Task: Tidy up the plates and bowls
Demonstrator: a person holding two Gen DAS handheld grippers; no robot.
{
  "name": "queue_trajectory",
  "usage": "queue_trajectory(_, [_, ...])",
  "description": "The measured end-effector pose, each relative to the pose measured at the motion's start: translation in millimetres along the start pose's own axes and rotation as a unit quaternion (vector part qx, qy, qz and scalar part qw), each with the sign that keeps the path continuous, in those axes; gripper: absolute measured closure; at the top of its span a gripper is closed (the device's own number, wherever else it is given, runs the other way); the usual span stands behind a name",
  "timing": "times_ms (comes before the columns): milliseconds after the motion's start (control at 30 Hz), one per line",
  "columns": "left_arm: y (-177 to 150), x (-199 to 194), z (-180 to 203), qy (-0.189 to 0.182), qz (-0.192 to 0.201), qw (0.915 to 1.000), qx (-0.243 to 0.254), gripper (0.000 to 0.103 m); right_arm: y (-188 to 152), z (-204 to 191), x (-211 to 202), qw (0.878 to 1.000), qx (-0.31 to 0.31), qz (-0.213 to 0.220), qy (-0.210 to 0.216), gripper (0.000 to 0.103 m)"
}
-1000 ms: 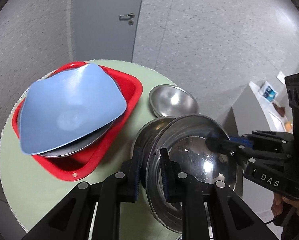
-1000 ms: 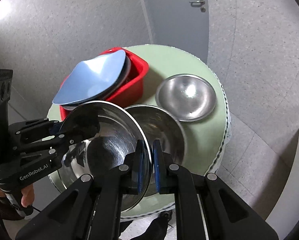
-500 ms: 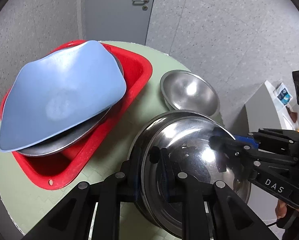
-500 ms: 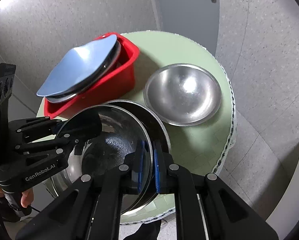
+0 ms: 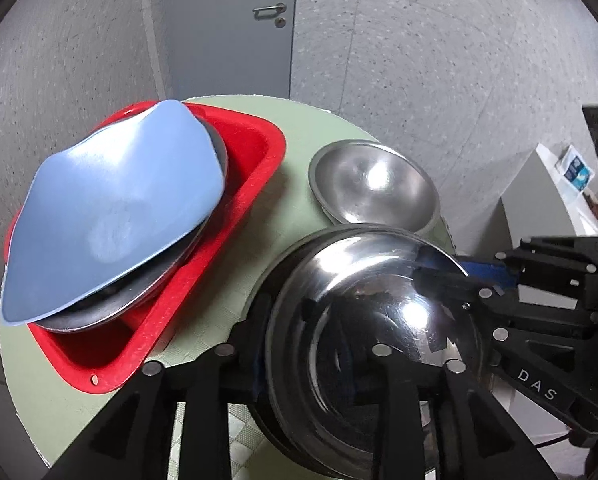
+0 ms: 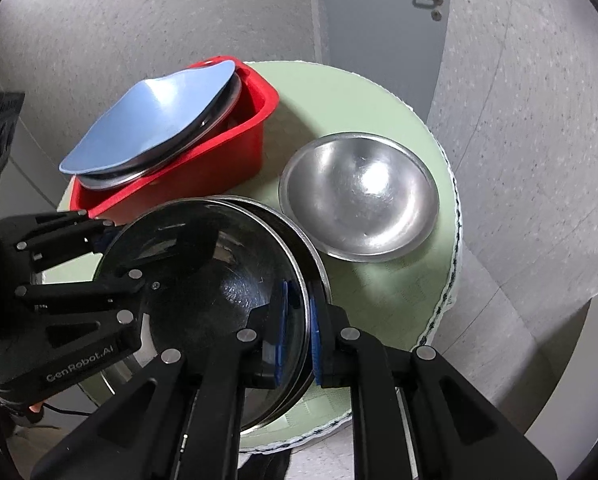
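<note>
Left wrist view: left gripper point(image 5: 283, 322) pinches the near rim of a large shiny steel bowl point(image 5: 379, 320), nested in another on the round pale-green table point(image 5: 307, 136). Beside it, a red plastic tub point(image 5: 259, 168) holds a blue plate point(image 5: 111, 208).

Right wrist view: right gripper point(image 6: 297, 320) clamps the opposite rim; a smaller dull steel bowl point(image 6: 359, 196) sits just beside it.

An institutional room or lab is showing here: speckled grey vinyl flooring point(image 5: 439, 80) is running to a plain grey door with a metal handle point(image 5: 231, 20).
</note>
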State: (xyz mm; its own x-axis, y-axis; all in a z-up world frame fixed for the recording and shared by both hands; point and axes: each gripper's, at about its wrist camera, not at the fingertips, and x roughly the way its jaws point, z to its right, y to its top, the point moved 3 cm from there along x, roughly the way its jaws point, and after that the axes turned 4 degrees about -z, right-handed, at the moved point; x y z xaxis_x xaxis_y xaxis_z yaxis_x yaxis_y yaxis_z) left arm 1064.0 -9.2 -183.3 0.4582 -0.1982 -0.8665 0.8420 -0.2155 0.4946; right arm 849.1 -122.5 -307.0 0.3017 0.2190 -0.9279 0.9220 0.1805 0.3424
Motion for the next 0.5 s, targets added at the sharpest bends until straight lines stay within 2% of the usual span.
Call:
queue_trajectory(100, [-1, 1, 5, -0.004, 0.001, 1.0000, 0.003, 0.063, -1, 0, -1, 1.000, -0.003, 0.003, 0.003, 0.087])
queue_trajectory(500, [1, -3, -2, -0.024, -0.001, 0.9995, -0.018, 0.050, -1, 13, -15, 0.998, 0.016, 0.025, 0.057, 0.079])
